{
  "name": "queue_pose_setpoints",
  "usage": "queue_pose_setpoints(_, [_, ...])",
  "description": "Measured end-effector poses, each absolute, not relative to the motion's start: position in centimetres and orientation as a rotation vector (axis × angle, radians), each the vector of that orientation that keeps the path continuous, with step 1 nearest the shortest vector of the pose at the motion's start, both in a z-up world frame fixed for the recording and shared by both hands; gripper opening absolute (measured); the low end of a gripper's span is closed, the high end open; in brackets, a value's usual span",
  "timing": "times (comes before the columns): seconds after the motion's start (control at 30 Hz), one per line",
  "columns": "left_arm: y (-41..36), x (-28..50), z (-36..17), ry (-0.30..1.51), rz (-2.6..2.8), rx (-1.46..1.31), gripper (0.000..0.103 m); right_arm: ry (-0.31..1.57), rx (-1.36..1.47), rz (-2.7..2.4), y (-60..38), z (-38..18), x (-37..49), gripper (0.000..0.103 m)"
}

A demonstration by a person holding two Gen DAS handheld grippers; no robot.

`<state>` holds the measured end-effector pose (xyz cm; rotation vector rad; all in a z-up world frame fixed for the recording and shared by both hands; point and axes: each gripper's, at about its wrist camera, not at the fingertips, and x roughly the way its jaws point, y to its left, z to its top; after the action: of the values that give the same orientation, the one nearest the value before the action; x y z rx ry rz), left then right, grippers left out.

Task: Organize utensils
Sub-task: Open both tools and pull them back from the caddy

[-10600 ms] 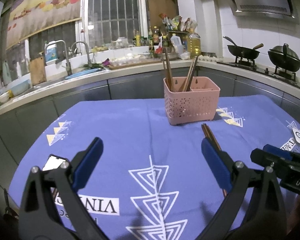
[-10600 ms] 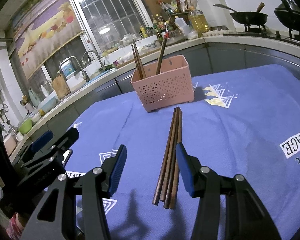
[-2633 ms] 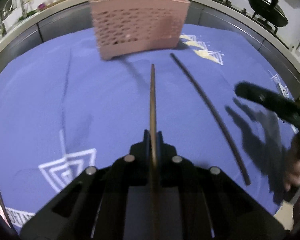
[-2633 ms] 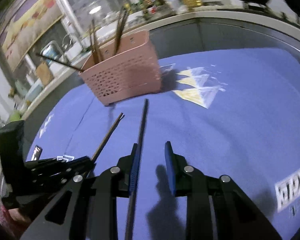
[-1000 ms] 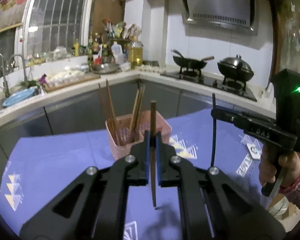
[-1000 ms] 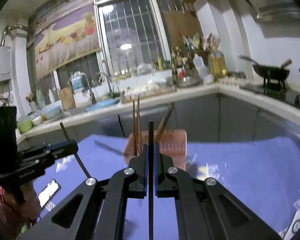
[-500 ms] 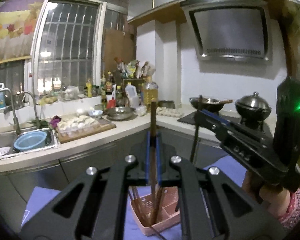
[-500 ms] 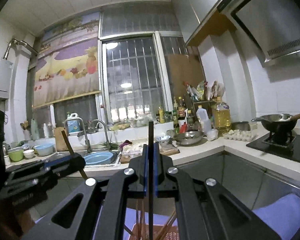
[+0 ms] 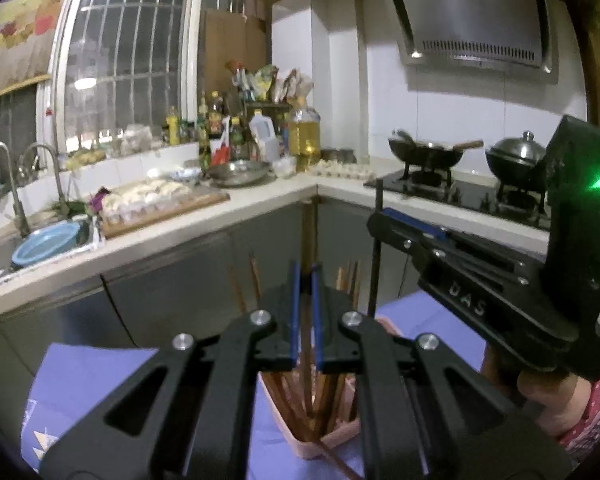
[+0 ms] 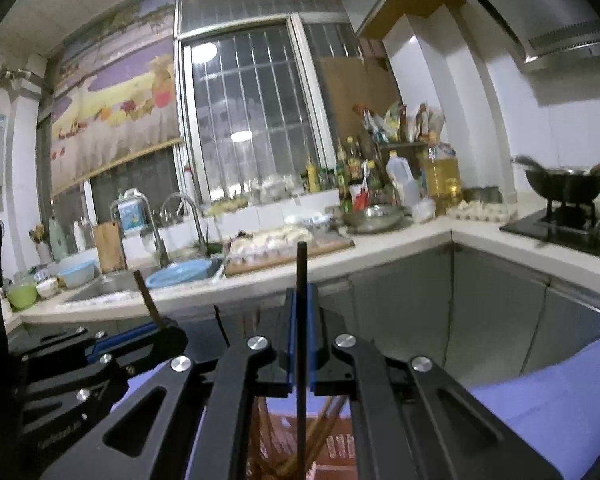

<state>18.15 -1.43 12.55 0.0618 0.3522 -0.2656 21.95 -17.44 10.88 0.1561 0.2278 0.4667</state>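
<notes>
My left gripper is shut on a brown chopstick that stands upright, its lower end down among several chopsticks in the pink basket. My right gripper is shut on a thin dark chopstick, also upright, running down over the pink basket. In the left wrist view the right gripper reaches in from the right with the dark chopstick, held by a hand. In the right wrist view the left gripper shows at the left with the brown chopstick.
The basket stands on a blue tablecloth. Behind runs a counter with a sink and blue bowl, a cutting board, bottles, and a stove with a wok and a lidded pot.
Both grippers have moved forward over the basket, which now shows larger and closer beneath them. Both stay shut on their upright chopsticks.
</notes>
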Motion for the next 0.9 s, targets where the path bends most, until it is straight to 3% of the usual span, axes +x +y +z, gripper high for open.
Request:
queue_pose_setpoints(0.2, [-1.9,18.4,9.8,0.45,-0.273,0.08,0.006,0.333,0.136,0.523,-16.5,7.5,21.7,0.005])
queue_pose_setpoints(0.3, [-1.5,18.3,9.6,0.496,-0.237,0.089,0.017,0.377,0.121,0.535,-16.0,6.8,21.1,0.006])
queue_pose_setpoints(0.4, [0.4,16.8,11.8,0.441,-0.184,0.034,0.03,0.387,0.168,0.557,-16.6,7.7,20.0,0.007])
queue_pose_setpoints(0.6, [4.9,9.9,17.6,0.27,-0.134,-0.117,0.032,0.308,0.258,0.605,-19.5,11.4,15.0,0.015])
queue_pose_setpoints(0.7, [6.3,4.4,18.2,0.198,-0.118,-0.155,0.048,0.283,0.326,0.631,-21.8,11.8,11.2,0.03])
queue_pose_setpoints(0.77, [6.4,1.4,17.2,0.182,-0.093,-0.149,0.061,0.27,0.373,0.639,-23.6,11.0,8.3,0.049])
queue_pose_setpoints(0.9, [5.4,-2.9,12.8,0.255,-0.004,-0.094,0.068,0.292,0.435,0.59,-26.8,7.8,3.3,0.056])
